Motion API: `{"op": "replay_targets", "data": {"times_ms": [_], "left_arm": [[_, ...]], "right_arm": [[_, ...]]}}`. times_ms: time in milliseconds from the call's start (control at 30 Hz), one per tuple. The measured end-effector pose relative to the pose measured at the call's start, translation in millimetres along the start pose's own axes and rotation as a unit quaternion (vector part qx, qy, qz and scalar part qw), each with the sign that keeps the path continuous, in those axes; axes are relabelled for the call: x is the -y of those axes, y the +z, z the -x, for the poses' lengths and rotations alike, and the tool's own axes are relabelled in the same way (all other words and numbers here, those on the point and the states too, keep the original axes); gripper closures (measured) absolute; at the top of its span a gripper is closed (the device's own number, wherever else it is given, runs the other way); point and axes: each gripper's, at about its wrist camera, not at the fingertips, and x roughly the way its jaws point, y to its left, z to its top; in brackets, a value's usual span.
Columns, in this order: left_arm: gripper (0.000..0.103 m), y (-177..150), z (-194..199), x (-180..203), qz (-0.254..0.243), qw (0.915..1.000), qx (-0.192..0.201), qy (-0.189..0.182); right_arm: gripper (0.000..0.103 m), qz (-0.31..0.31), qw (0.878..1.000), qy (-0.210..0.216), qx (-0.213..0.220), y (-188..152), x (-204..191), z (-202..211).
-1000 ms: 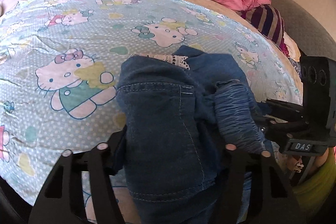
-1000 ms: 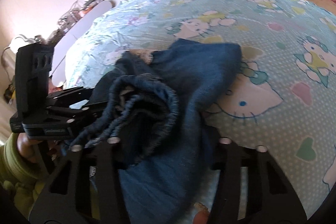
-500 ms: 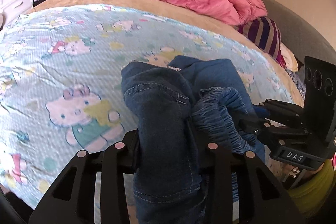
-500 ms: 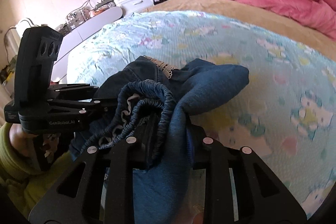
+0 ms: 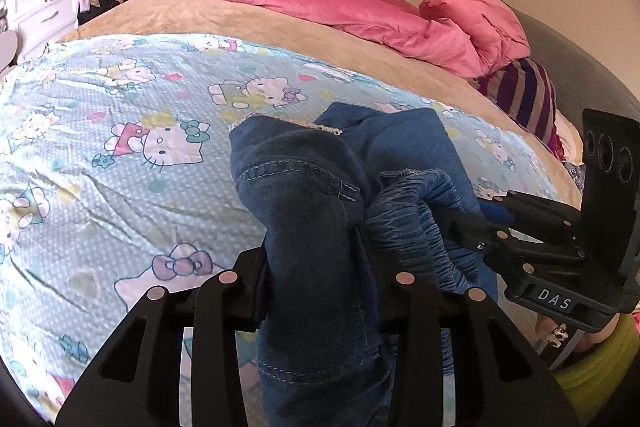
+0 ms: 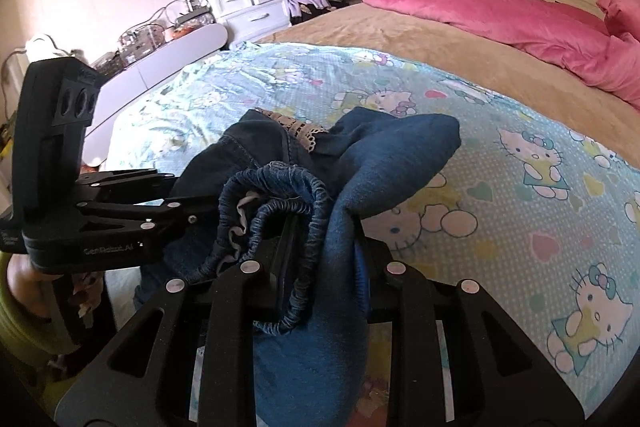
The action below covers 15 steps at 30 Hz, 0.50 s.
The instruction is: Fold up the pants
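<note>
The blue denim pants (image 5: 308,211) hang bunched over the cartoon-print sheet (image 5: 120,163), gripped by both left tongs (image 5: 316,267) and right tongs (image 6: 320,251), each clamped on fabric. Behind, pink bedding (image 6: 500,7); white drawers (image 6: 252,3), contents probably hidden.

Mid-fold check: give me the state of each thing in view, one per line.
Pants: bunched, lifted, gripped by both tools.
Left tool: shut on pants.
Right tool: shut on pants near the elastic waistband.
Cartoon sheet: spread on bed, wrinkled.
Pink duvet: heaped at the bed's far end.
</note>
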Motion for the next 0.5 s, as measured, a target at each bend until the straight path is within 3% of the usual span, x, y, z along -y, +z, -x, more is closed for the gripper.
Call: {"op": "replay_targets", "data": {"times_ms": [133, 300, 500], "left_arm": [[0.068, -5, -18, -10, 0.010, 0.9998, -0.018, 0.006], [0.057, -16, -36, -19, 0.022, 0.9987, -0.043, 0.017], [0.045, -18, -26, -17, 0.023, 0.9990, -0.035, 0.012]], "right_arm": [[0.081, -0.024, 0.999, -0.016, -0.024, -6, 9, -17], [0.071, -0.066, 0.995, -0.045, -0.066, -21, 28, -33], [0.056, -0.072, 0.995, -0.045, -0.042, -22, 25, -14]]}}
